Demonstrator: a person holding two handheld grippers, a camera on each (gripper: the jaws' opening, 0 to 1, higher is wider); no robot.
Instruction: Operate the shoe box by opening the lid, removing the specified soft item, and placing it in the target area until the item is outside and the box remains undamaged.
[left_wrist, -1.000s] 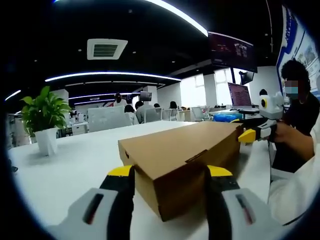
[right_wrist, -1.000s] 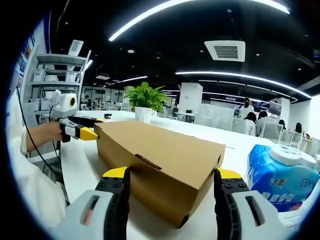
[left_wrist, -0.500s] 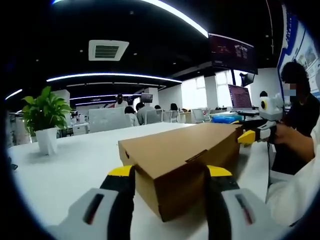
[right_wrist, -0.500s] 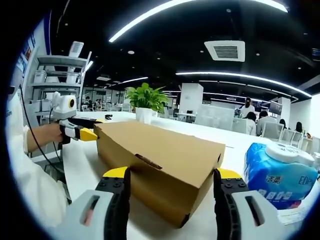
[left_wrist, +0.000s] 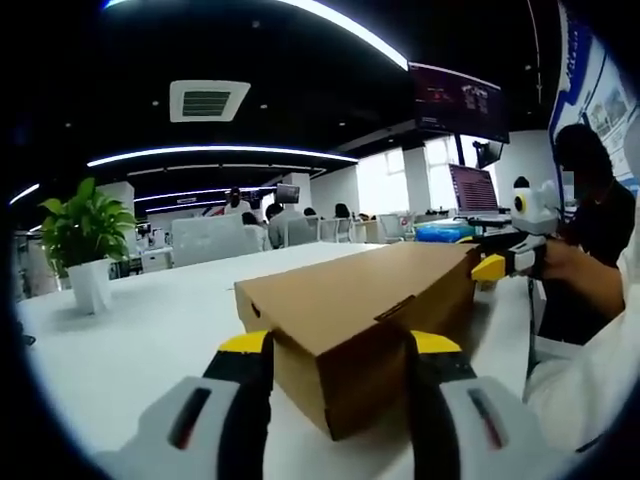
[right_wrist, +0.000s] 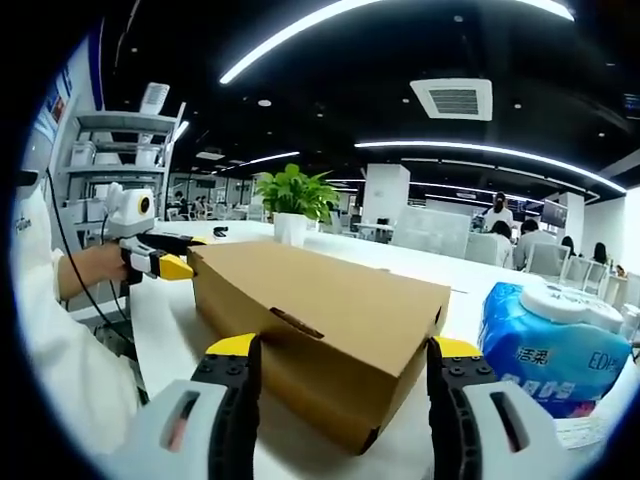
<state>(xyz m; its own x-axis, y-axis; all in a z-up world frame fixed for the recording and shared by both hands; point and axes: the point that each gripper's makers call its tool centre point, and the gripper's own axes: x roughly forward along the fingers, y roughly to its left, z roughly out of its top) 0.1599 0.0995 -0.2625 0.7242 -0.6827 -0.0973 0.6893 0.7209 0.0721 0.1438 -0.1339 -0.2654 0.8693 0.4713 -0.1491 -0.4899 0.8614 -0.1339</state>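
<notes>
Shoe box (left_wrist: 355, 325) of plain brown cardboard lies flat on the white worktop (left_wrist: 140, 330), lid down and its front tab tucked in, so as I judge it nothing of the job is done: the lid is yet to be lifted, the soft item is unseen inside, and the placing is all ahead. My left tool (left_wrist: 338, 345) is spread wide with one end corner of the box between its yellow tips; I cannot tell whether they touch the card. My right tool (right_wrist: 342, 350) is likewise wide at the other end, straddling that corner. Each tool appears at the far end of the other's view.

On the worktop just beside the box sits a blue pack of wet wipes (right_wrist: 552, 350). Farther off stands a leafy plant in a white pot (right_wrist: 292, 205). Around is an open office with strip lights, a ceiling vent, metal shelving (right_wrist: 118, 160) and people seated at far desks.
</notes>
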